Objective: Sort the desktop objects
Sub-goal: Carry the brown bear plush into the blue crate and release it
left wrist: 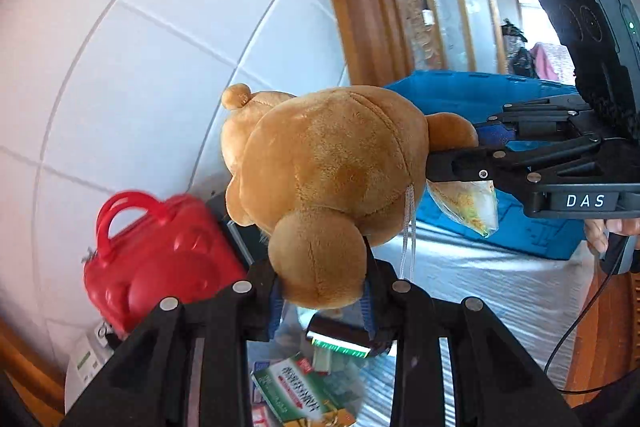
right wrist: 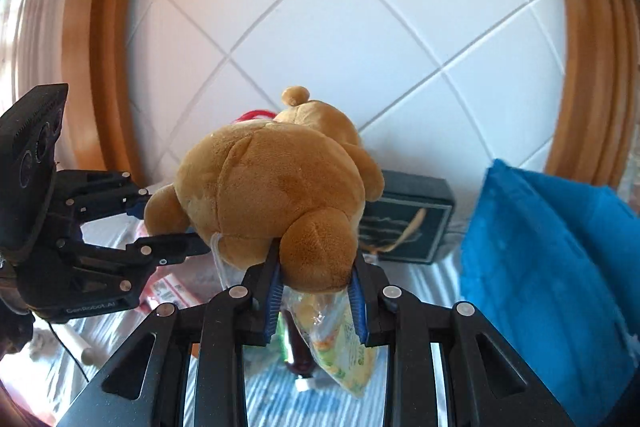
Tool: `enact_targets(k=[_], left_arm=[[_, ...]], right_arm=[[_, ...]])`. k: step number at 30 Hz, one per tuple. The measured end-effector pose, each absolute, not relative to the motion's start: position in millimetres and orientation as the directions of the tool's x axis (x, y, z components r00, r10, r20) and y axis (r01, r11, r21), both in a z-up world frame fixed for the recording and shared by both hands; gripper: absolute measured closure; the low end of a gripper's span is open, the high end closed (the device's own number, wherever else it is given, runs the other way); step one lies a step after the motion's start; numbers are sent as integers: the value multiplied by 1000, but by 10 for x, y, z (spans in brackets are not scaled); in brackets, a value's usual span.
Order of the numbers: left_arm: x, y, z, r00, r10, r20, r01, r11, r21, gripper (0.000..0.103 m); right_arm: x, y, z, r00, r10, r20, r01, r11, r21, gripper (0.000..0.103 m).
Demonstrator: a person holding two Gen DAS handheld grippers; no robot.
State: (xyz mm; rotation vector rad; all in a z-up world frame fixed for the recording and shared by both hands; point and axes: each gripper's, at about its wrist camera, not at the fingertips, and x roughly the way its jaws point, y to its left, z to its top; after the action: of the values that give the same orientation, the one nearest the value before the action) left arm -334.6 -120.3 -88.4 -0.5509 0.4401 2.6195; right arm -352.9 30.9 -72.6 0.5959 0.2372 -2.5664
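- Brown plush bear (left wrist: 328,179) held up in the air, well above the worktop (left wrist: 460,267), back turned to both cameras, head towards the white tiled wall (left wrist: 132,39).
- Left tongs (left wrist: 322,301) clamped on one hind foot of the bear – blue pads (left wrist: 276,307) pressed into the plush on both sides.
- Right tongs (right wrist: 316,285) clamped on the other hind foot, along with the top of a clear plastic snack bag (right wrist: 344,351) dangling below.
- Seen from the left wrist: right tongs reaching in from the right edge, a hand (left wrist: 608,231) gripping the handle underneath.
- Red toy case (left wrist: 160,259) with looped handles low on the left, blurred, beside the wall.
- Green-and-white box (left wrist: 296,395) lying on the striped cloth under the bear – print unreadable.
- Blue bin (right wrist: 548,259) to the right, near the wooden frame (right wrist: 592,67).
- Dark framed box (right wrist: 408,219) standing behind the bear against the wall.
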Motion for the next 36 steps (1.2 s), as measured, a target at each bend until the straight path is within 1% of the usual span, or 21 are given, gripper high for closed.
enact_targets(k=[5, 8, 14, 15, 17, 18, 19, 20, 21, 22, 23, 24, 26, 27, 31, 35, 36], left_arm=[[-3177, -478, -411, -788, 504, -354, -599, -761, 249, 73], [-3132, 26, -202, -750, 572, -333, -656, -709, 259, 73], [-3346, 948, 14, -664, 675, -322, -742, -648, 172, 72], [-3403, 1100, 32, -661, 680, -317, -745, -646, 166, 72], [-3544, 1400, 76, -679, 665, -311, -727, -667, 161, 68], [-3628, 1541, 107, -704, 638, -312, -701, -694, 164, 68], [-3698, 1659, 151, -736, 603, -307, -666, -726, 169, 67], [-3724, 1767, 185, -754, 582, -305, -644, -746, 168, 67], [-3756, 1834, 237, -766, 569, -300, -628, -761, 160, 67], [-3755, 1886, 281, -774, 562, -291, -617, -773, 151, 65], [-3771, 1903, 324, -778, 560, -285, -612, -779, 139, 60], [-3763, 1902, 345, -782, 560, -276, -607, -784, 130, 57], [-3721, 1858, 335, -801, 541, -256, -581, -805, 118, 37], [-3673, 1827, 295, -809, 534, -248, -570, -815, 107, 35], [-3610, 1754, 170, -816, 518, -256, -551, -831, 76, 34], [-3501, 1617, 31, -828, 481, -287, -518, -853, 66, 34], [-3469, 1564, -15, -833, 468, -295, -505, -861, 59, 34]], right_arm=[[-3011, 1068, -224, -906, -243, -345, 295, -949, -106, 75], [-2783, 1544, -14, -944, -148, -295, 188, -976, -112, 75], [-2668, 2410, 228, -967, -15, -253, 41, -994, -98, 75], [-2724, 2505, 256, -968, 3, -250, 23, -995, -100, 75], [-2895, 2715, 307, -967, 40, -250, -18, -996, -93, 74], [-3011, 2821, 334, -963, 71, -259, -51, -995, -84, 70], [-3134, 2935, 342, -956, 102, -274, -84, -993, -79, 68], [-3231, 3051, 351, -951, 133, -279, -117, -990, -73, 59], [-3254, 3170, 365, -949, 159, -273, -145, -987, -70, 43], [-3269, 3264, 370, -947, 176, -269, -164, -984, -67, 37], [-3207, 3345, 369, -948, 177, -264, -167, -984, -58, 35], [-3164, 3396, 374, -952, 166, -257, -160, -986, -45, 35], [-3047, 3463, 356, -956, 157, -246, -152, -988, -39, 34], [-2982, 3470, 336, -957, 153, -245, -147, -988, -43, 33], [-2903, 3598, 207, -961, 110, -255, -109, -994, -19, 30], [-2911, 3678, 128, -960, 51, -274, -58, -998, 15, 18], [-2894, 3656, 123, -962, 40, -269, -46, -999, 16, 18]])
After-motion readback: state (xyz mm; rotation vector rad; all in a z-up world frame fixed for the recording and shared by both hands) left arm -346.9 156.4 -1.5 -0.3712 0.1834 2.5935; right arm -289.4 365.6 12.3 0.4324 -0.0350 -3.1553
